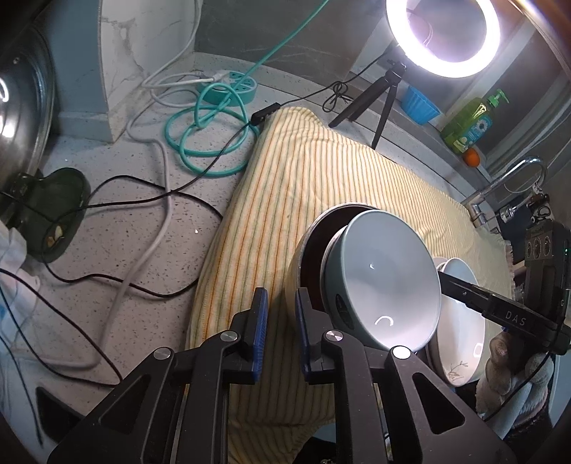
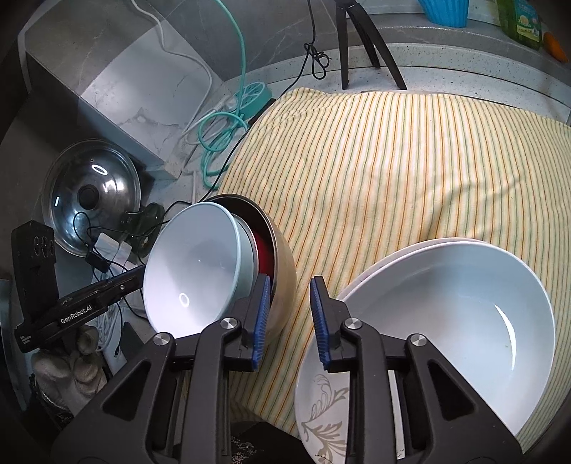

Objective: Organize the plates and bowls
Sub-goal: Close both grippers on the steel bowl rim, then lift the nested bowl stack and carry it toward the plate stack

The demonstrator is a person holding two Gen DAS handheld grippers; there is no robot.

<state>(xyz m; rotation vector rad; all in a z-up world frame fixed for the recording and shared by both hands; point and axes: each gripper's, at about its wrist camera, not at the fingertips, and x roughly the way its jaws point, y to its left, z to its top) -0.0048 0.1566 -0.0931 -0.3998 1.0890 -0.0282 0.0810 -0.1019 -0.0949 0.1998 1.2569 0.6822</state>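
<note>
A light blue bowl sits nested in a steel bowl with a dark red inside. The pair lies tipped on its side on the striped cloth. My left gripper hangs over the cloth, shut on nothing, its right finger by the steel bowl's outer wall. My right gripper stands slightly open over bare cloth, between the steel bowl and a deep white plate. That plate rests on other plates, the lowest with a leaf pattern. Each view shows the other gripper's finger at the blue bowl's rim.
On the speckled counter left of the cloth lie a teal power strip, coiled cables and a steel pot lid. A ring light on a tripod, a blue cup, a green soap bottle and a tap line the back.
</note>
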